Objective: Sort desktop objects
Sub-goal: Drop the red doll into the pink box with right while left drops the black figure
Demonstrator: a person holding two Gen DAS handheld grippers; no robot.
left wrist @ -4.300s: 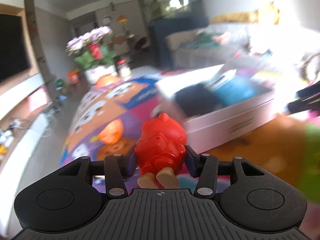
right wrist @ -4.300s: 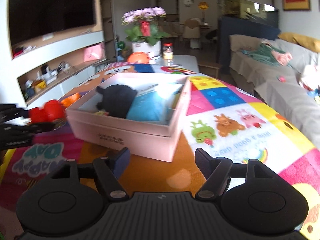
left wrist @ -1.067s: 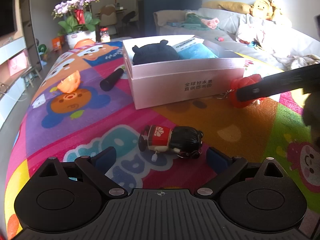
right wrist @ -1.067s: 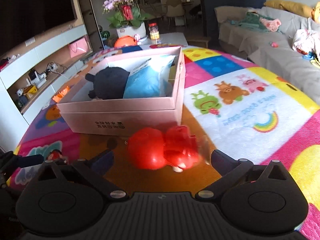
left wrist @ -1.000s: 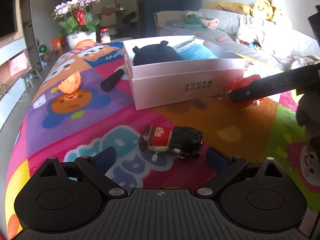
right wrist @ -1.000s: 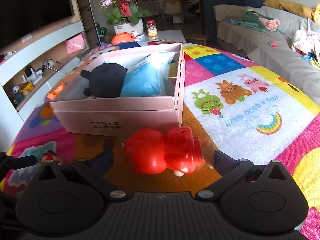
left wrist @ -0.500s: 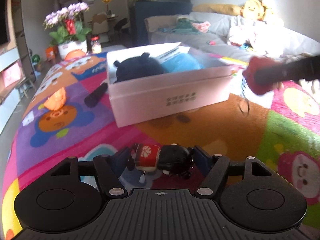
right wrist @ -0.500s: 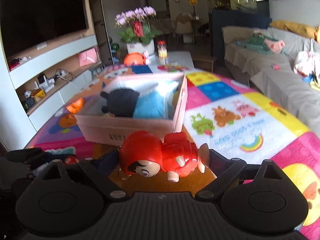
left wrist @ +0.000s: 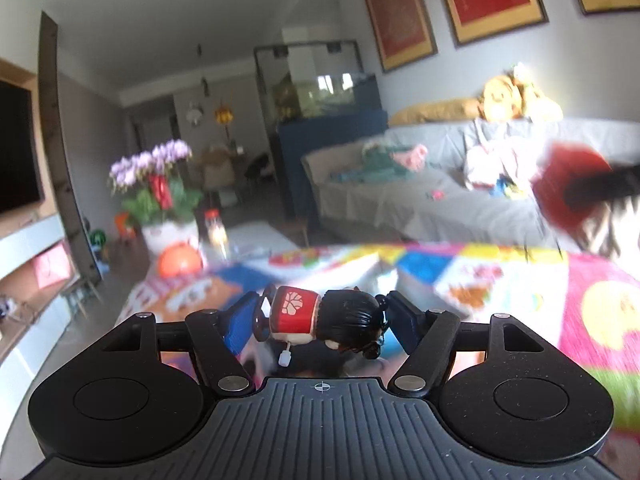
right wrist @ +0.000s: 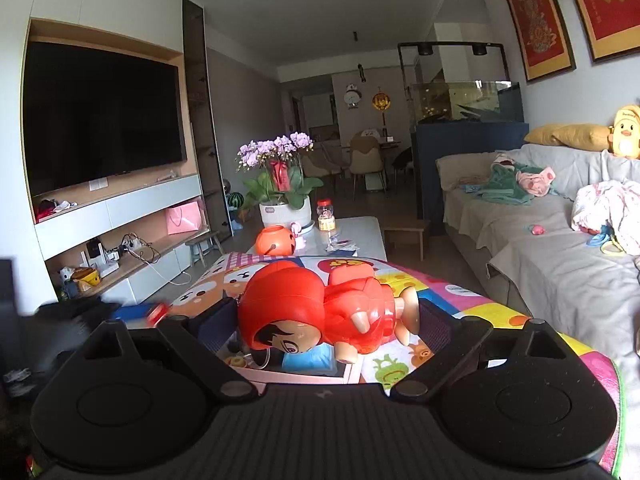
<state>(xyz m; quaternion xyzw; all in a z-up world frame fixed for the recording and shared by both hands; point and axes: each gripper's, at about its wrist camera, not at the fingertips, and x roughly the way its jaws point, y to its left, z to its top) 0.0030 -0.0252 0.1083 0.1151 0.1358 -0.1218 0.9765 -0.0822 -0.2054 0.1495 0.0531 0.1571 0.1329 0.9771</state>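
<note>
Above the tabletop (right wrist: 460, 296), I've got each hand-held gripper clamped on a doll, black-haired doll (left wrist: 320, 318) left, red-hooded doll (right wrist: 316, 312) right; box (right wrist: 304, 376) at six o'clock, drop-off pending.

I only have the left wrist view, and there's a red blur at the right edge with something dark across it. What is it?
Observer: It is a red-hooded toy figure, clamped sideways in the right hand-held gripper, head against one pad and feet against the other.
Operator: Which way is its face turned?
Observer: Towards the camera and tilted downward.
Operator: What is underneath it?
Observer: The open pink box, directly below, with a blue item showing inside.
</note>
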